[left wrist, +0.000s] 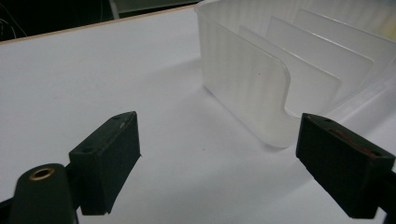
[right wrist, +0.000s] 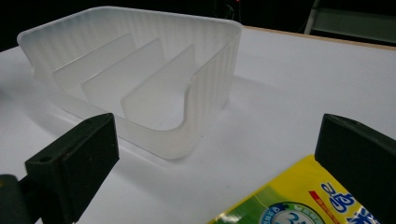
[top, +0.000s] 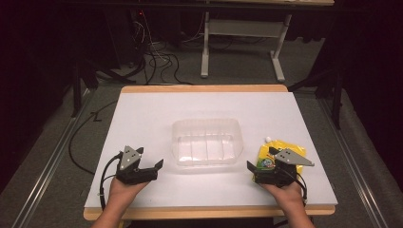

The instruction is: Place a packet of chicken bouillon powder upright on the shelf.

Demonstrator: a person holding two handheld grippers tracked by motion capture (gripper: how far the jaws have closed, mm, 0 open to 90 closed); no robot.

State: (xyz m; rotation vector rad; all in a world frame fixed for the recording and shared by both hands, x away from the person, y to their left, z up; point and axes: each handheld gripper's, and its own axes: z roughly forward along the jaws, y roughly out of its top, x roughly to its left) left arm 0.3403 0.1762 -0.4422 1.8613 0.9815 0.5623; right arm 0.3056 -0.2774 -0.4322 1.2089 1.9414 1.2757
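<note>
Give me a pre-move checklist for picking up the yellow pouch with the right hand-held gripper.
1. Right hand-held gripper jaws open: ok.
2. Nothing between its jaws yet: ok.
3. Yellow pouch lies flat on the table, just ahead of the right jaw: ok.
4. Clear divided bin upright with empty slots: ok.
5. Left hand-held gripper open and apart from the bin: ok.
6. Pouch cap closed: cannot tell.

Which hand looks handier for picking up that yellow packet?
The right. The right gripper sits right beside the yellow pouch, jaws open, the pouch just ahead of them. The left gripper is open too, but across the clear divided bin from the pouch.
</note>
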